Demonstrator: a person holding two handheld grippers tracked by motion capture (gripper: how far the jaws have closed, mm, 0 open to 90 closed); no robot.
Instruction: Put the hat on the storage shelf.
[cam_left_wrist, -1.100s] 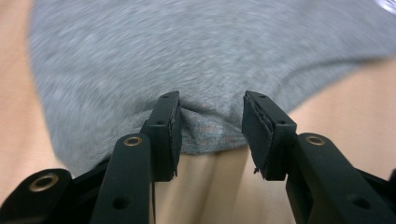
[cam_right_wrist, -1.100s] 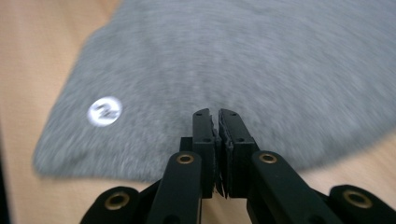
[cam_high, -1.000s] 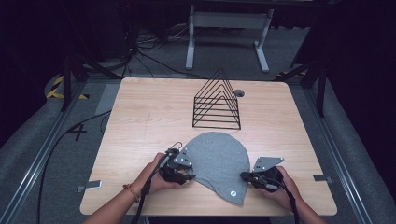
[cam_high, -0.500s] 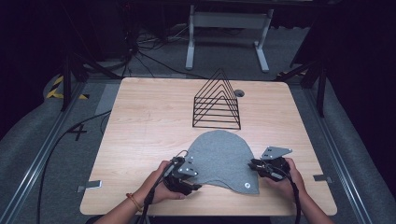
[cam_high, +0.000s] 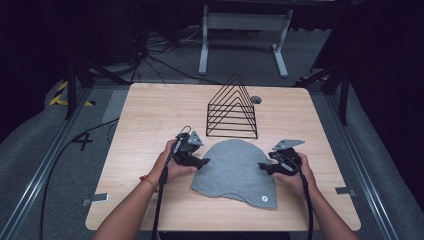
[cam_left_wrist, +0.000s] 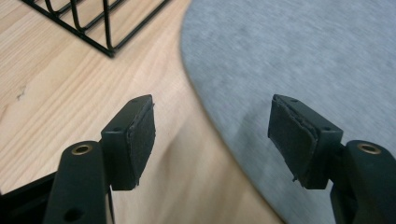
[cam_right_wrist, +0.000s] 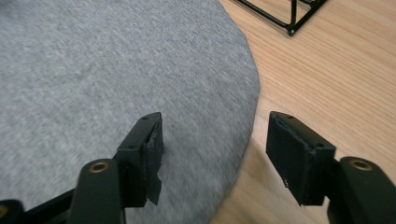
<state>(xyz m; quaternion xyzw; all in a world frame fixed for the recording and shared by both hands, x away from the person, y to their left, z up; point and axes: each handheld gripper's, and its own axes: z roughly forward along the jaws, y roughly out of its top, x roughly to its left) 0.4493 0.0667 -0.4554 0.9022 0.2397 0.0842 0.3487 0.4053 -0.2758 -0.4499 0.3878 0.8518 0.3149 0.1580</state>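
**Operator:** Report the position of the workpiece.

**Inspector:** The grey cap (cam_high: 234, 170) lay flat on the wooden table (cam_high: 150, 115), in the near half toward 6 o'clock. Its rounded crown pointed to 12 o'clock, and its straight lower hem ran along the near side. A small round badge (cam_high: 264, 199) sat near the hem at the cap's 5 o'clock corner. The black wire rack (cam_high: 232, 107) stood at 12 o'clock from the cap, just beyond the crown, apart from the cloth.

**Operator:** State of the left gripper.

**Inspector:** The left gripper (cam_high: 202, 161) was at the cap's 9 o'clock edge. Its jaws had just been opening and stood wide apart, gripping nothing. In the left gripper view (cam_left_wrist: 212, 135), the cap's edge ran between the two pads (cam_left_wrist: 142, 133); one jaw stood over bare wood, the other over grey cloth. Neither pad pressed on the fabric.

**Operator:** State of the right gripper.

**Inspector:** The right gripper (cam_high: 263, 166) was at the cap's 3 o'clock edge. Its jaws had also just been opening and stood wide apart, with no hold on anything. In the right gripper view (cam_right_wrist: 215, 149), the cloth's curved edge passed between the pads (cam_right_wrist: 294, 151): one jaw over cloth, one over wood. A corner of the rack appeared at 1 o'clock in that view.
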